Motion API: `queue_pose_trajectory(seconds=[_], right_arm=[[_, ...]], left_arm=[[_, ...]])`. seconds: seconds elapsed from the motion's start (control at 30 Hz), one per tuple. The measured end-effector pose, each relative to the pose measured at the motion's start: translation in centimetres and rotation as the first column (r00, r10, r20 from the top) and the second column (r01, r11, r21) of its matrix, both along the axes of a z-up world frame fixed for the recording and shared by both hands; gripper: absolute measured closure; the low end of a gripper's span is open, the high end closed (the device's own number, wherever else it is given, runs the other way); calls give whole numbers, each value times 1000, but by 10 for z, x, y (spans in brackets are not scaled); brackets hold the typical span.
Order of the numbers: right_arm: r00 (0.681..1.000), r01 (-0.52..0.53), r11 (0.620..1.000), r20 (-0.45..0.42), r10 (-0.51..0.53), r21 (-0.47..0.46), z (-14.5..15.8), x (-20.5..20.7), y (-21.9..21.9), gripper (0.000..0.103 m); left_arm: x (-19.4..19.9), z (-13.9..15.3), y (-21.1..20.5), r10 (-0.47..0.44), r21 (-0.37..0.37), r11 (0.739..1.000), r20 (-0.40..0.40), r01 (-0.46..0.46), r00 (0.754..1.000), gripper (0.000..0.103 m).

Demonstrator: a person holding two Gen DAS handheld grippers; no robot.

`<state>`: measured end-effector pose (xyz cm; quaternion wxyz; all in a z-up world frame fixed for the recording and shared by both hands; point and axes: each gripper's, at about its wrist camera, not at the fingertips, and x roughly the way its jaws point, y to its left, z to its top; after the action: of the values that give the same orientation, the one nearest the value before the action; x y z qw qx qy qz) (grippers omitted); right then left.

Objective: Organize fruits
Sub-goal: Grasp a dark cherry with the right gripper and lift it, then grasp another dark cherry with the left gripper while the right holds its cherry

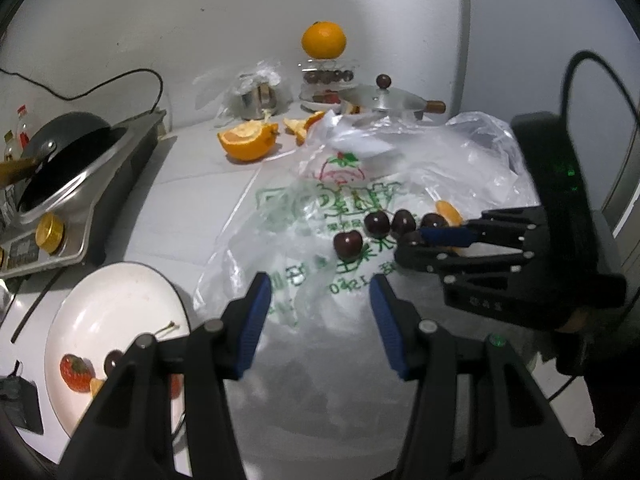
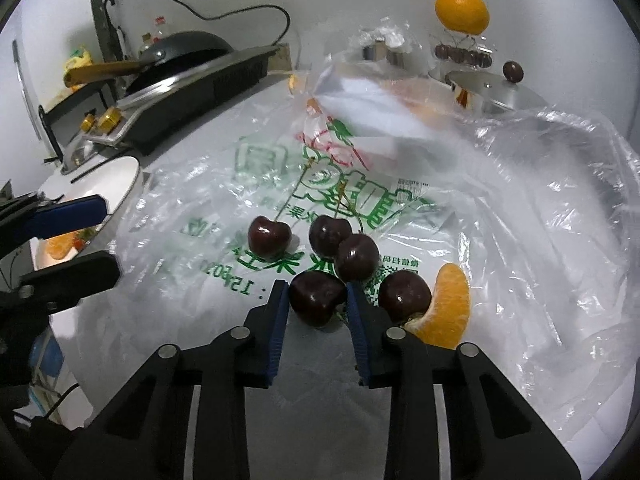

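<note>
Left tool [image 1: 320,312] hangs with its blue pads apart and nothing between them, above the printed plastic bag [image 2: 360,184] spread on the counter [image 1: 192,184]. Taking that bag as the landmark, and going left to right: a stove [image 1: 80,208] with a dark pan [image 1: 64,148] stands left of it, and a white plate [image 1: 108,312] sits just off its near left corner, carrying a strawberry [image 1: 75,372] and a cherry partly hidden by the tool. Behind the bag's far edge lie a cut orange half [image 1: 248,140] and peel pieces [image 1: 304,124]; further back a whole orange [image 1: 323,39] tops a clear stand, beside a lidded pot [image 1: 384,100]. On the bag itself a loose cherry [image 2: 269,238] lies leftmost, then two touching cherries [image 2: 344,246]. Right tool [image 2: 318,300] has its pads pressed against either side of one cherry [image 2: 316,298] resting on the bag. Just right of it lies another cherry [image 2: 404,295], touching an orange segment [image 2: 450,304].
</note>
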<state>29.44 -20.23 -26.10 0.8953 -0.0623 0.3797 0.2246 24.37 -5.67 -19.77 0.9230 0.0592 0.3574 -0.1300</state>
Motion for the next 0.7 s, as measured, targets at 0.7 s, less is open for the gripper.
queue_pose_trajectory(seconds=[0.7], right_arm=[[996,29,993,79,-38,117,31,-5,-59,72]], left_arm=[[63,-25,-56,-40,65,997,-54,44,998,50]])
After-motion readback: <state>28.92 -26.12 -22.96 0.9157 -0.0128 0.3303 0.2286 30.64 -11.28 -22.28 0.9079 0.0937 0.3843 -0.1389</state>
